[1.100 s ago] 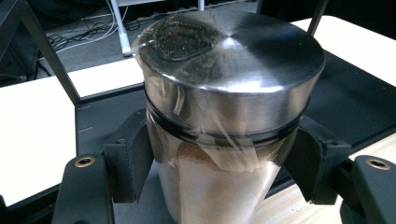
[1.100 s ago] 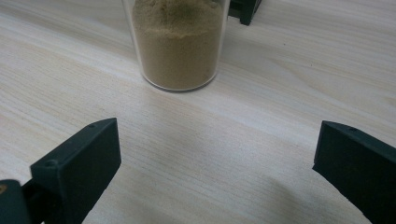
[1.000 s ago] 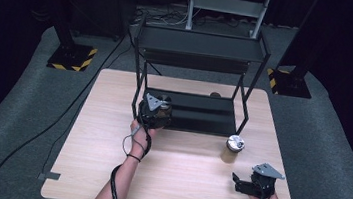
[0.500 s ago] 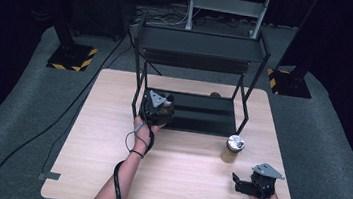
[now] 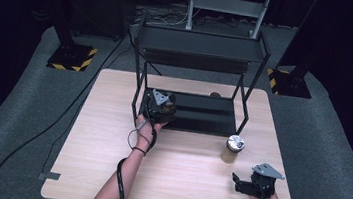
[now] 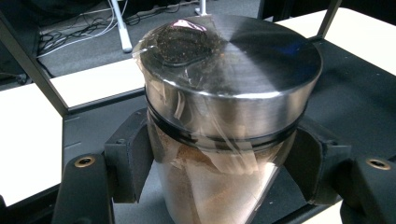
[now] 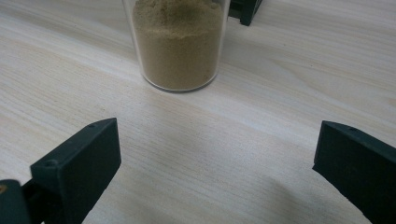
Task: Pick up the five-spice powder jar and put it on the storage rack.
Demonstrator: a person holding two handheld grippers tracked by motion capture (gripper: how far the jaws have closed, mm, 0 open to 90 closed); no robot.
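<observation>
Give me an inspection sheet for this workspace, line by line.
Surface: light wooden table, bare around the work.
Job's things: spice jar with steel lid, held over the lower shelf of the black rack; second jar of tan powder stands on the table in front of the rack's right end.
Clutter: small brown object behind the rack, too small to identify.
Grippers: left gripper shut on the spice jar; right gripper open, resting near the table's front right corner.
Cables: one trails from each gripper; more on the floor behind.
Surroundings: grey carpet, hazard-striped stand bases.
</observation>
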